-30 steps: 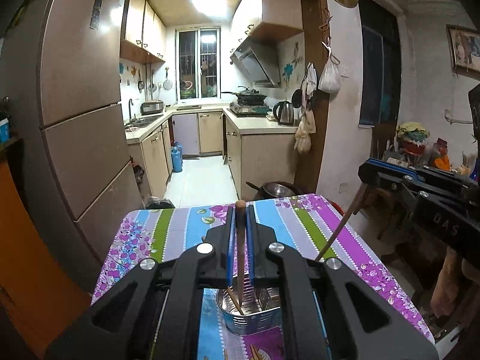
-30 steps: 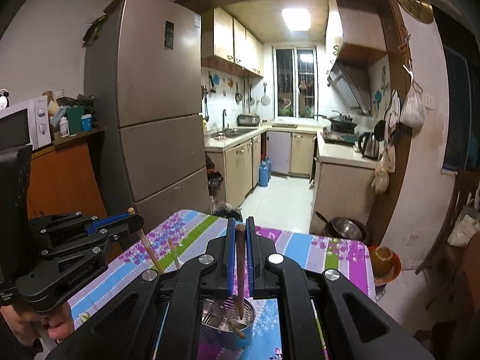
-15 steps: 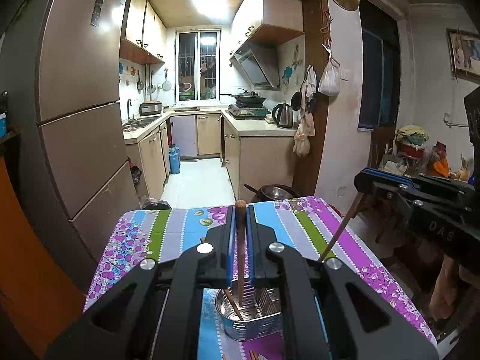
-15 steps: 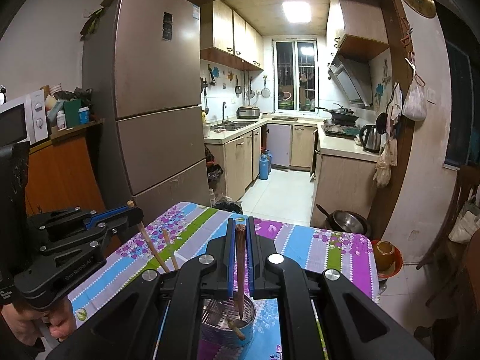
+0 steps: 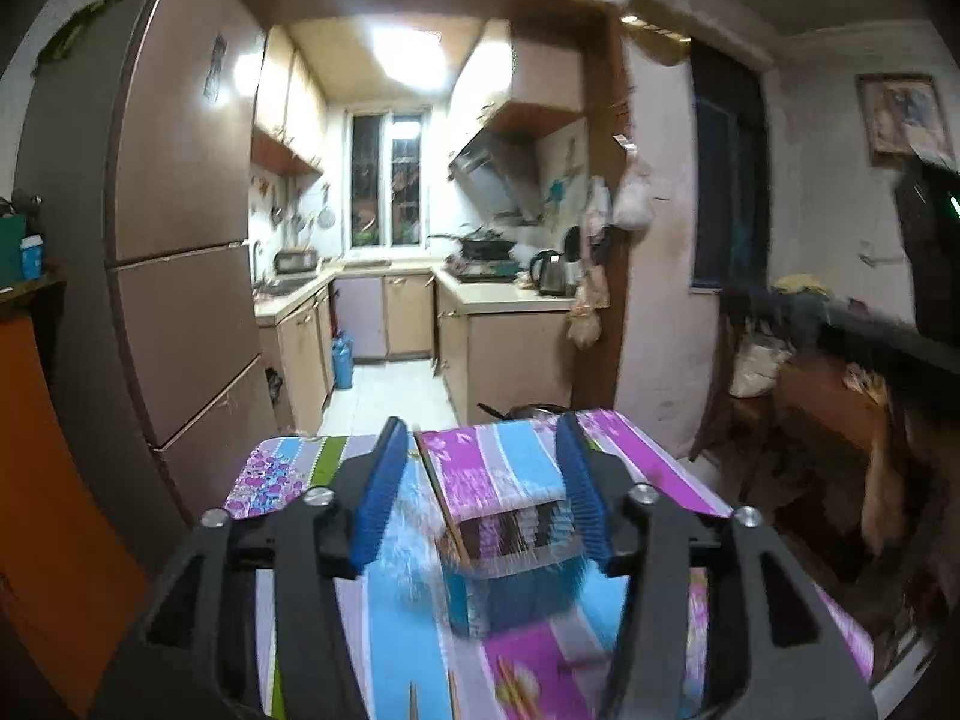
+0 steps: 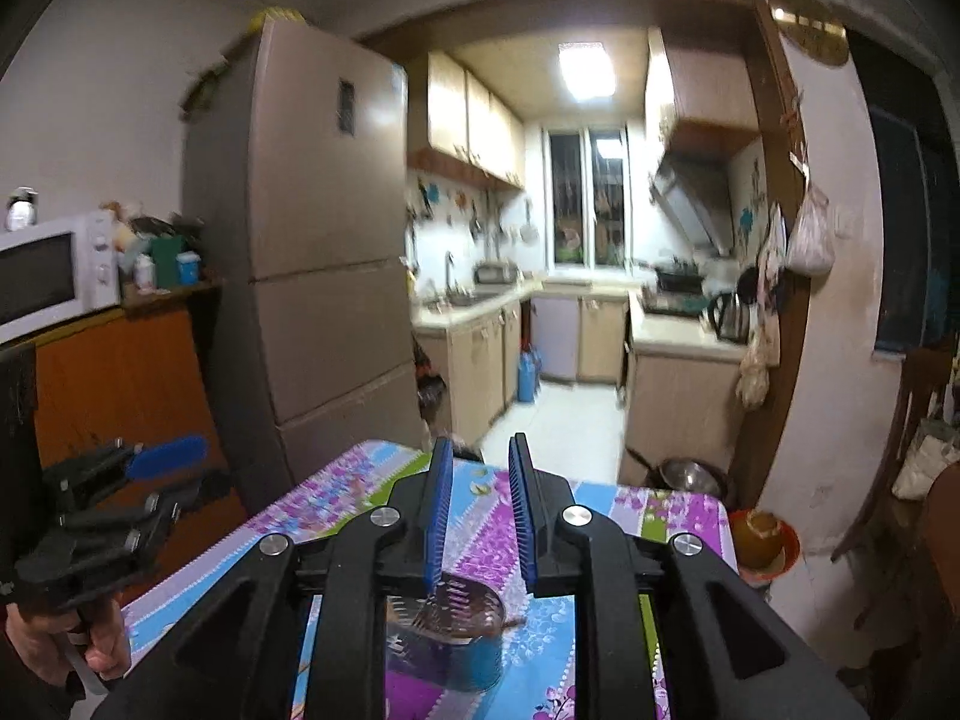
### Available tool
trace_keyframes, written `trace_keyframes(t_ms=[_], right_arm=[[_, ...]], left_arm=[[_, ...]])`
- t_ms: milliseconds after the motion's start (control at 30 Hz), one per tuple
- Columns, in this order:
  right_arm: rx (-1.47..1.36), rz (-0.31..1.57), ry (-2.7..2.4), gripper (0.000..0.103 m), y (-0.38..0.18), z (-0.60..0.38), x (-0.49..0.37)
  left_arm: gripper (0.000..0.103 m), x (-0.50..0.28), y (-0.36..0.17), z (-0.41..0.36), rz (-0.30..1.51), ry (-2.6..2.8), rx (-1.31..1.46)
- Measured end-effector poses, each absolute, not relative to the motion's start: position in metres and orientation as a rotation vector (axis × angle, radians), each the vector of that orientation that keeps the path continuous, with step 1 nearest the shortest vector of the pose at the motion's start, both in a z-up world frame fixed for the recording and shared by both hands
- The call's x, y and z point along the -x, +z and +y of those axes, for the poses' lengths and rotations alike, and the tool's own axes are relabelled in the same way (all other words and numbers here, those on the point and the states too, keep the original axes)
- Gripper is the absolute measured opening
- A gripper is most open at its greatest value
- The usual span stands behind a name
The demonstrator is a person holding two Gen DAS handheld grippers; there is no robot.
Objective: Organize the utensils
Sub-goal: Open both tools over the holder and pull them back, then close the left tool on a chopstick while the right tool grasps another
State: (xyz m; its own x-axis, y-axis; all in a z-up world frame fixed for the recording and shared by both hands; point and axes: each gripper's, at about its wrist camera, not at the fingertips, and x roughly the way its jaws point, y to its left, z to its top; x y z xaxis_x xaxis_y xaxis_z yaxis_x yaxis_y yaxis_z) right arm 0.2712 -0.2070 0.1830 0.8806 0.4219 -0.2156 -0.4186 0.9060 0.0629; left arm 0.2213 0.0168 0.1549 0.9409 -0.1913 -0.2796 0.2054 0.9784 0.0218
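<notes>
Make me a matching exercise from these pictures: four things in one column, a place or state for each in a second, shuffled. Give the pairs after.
Things:
1. left gripper
2. metal utensil holder
3. microwave
4. kettle

Places or states:
A. on the kitchen counter
B. on the orange cabinet
C. jaws apart, nothing between them
D. on the striped tablecloth

Pairs: 1-C, 2-D, 3-B, 4-A

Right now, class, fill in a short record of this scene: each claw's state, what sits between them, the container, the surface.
left claw: open, jaws just opened, nothing gripped
right claw: open, jaws just parted, nothing gripped
container: metal utensil holder, below both claws
contents: one chopstick leaning out; rest blurred
surface: striped floral tablecloth
picture quality: motion blur in both views
</notes>
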Motion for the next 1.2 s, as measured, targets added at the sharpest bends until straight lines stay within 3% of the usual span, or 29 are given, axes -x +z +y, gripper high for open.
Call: trace_keyframes(t_ms=[100, 267, 400, 600, 900, 1200], right_arm=[[-0.011, 0.167, 0.454, 0.029, 0.155, -0.223, -0.21], [-0.027, 0.18, 0.454, 0.03, 0.082, -0.237, -0.139], [-0.073, 0.239, 0.445, 0.03, 0.028, -0.245, -0.106], [-0.117, 0.31, 0.431, 0.03, -0.013, -0.251, -0.09], [-0.122, 0.309, 0.421, 0.03, -0.026, -0.256, -0.086], [-0.132, 0.324, 0.428, 0.03, -0.041, -0.248, -0.083]], left_arm=[[0.056, -0.166, 0.104, 0.016, 0.297, -0.237, -0.087], [0.056, -0.105, -0.015, 0.004, 0.457, -0.274, -0.117], [0.056, -0.087, -0.065, 0.005, 0.528, -0.262, -0.073], [0.055, -0.087, -0.084, -0.005, 0.532, -0.249, -0.081], [0.032, -0.097, -0.104, -0.018, 0.547, -0.223, -0.112], [0.026, -0.105, -0.107, -0.021, 0.536, -0.193, -0.119]])
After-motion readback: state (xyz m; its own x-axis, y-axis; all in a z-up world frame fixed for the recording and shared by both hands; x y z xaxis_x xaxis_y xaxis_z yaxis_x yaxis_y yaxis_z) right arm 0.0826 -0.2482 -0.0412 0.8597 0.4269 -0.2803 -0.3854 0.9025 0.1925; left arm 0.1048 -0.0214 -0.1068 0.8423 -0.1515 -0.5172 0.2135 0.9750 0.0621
